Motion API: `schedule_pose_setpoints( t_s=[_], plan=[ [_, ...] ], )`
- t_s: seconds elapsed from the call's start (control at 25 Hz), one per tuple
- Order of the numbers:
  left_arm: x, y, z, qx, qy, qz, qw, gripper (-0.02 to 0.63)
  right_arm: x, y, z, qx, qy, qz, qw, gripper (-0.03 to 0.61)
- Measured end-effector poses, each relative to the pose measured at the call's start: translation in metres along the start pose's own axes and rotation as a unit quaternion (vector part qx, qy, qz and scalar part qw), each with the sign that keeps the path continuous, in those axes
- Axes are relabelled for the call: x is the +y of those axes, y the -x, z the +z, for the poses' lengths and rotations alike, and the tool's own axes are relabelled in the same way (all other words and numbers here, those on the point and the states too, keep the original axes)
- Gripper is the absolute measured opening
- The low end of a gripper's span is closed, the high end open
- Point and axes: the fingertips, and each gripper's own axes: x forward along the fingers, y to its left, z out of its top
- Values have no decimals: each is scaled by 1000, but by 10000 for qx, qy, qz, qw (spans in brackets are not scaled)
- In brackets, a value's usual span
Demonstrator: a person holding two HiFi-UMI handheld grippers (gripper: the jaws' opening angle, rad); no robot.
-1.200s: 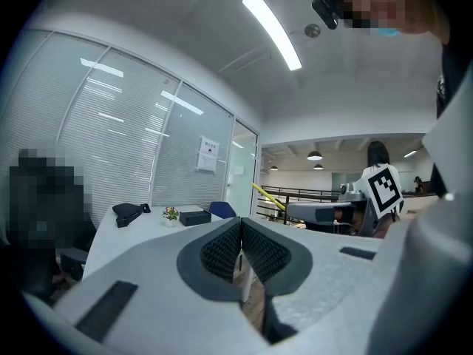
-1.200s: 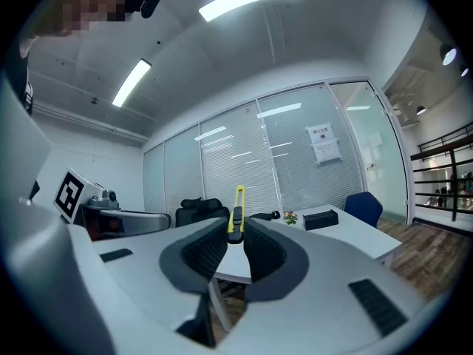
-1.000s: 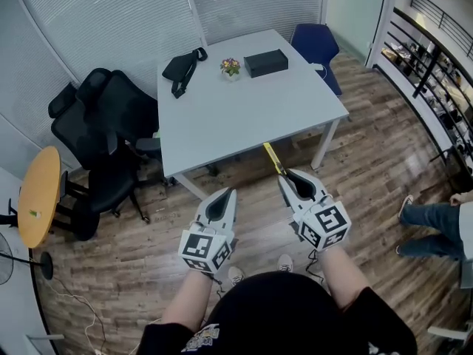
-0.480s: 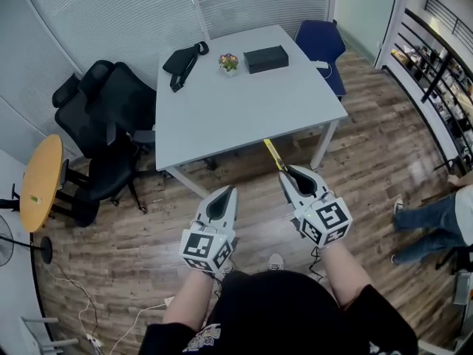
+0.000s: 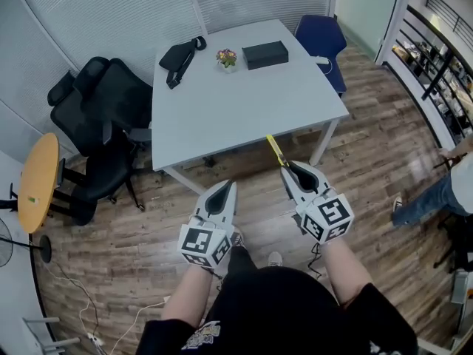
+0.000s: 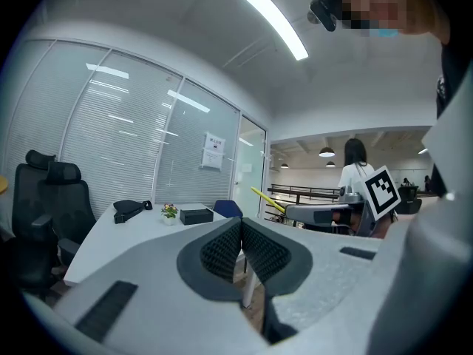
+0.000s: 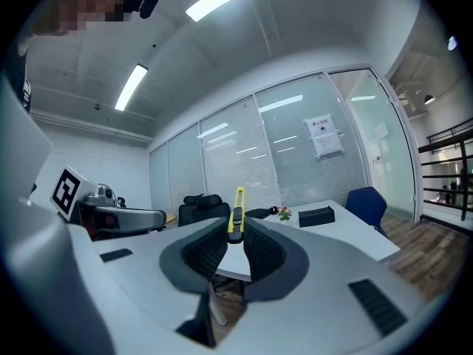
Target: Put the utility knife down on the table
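Tongs: two.
- Left tongs (image 5: 230, 186), clenched with the pads meeting and nothing between them.
- Right tongs (image 5: 285, 168), clamped on the utility knife (image 5: 275, 150).

Utility knife: one, yellow body with a black slider. It is pinched at its rear end and sticks out forward past the tong tips. It is held in the air over the wooden floor (image 5: 369, 161), and in the head view its front end points at the near edge of the surface (image 5: 244, 109). In the right gripper view the knife (image 7: 236, 214) stands upright between the pads.

On the surface there are three things, all along the far edge:
- one black pouch (image 5: 179, 56) with a strap
- one small flower pot (image 5: 226, 58)
- one black box (image 5: 266, 53)

The near half is bare grey top.

Around it:
- two black office chairs (image 5: 96, 102) close to the left edge
- one blue chair (image 5: 321, 35) at the far right corner
- one round wooden table (image 5: 33, 183) further left
- one person (image 5: 443, 191) standing at the right, well apart

Writing: one paper notice (image 7: 325, 135) on the glass wall, print too small to read. Each cube carries black-and-white square markers.
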Motion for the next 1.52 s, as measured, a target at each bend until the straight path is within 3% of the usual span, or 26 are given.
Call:
schedule_pose_setpoints(
  t_s=[1.0,1.52],
  plan=[
    [175,-83,17,101,173,-651,9977,6,-11,-181,9,136,13,-669,9977,69],
    [213,-101,27,14,168,-966,9952,5,-10,-224,16,155,214,-922,9954,69]
  ],
)
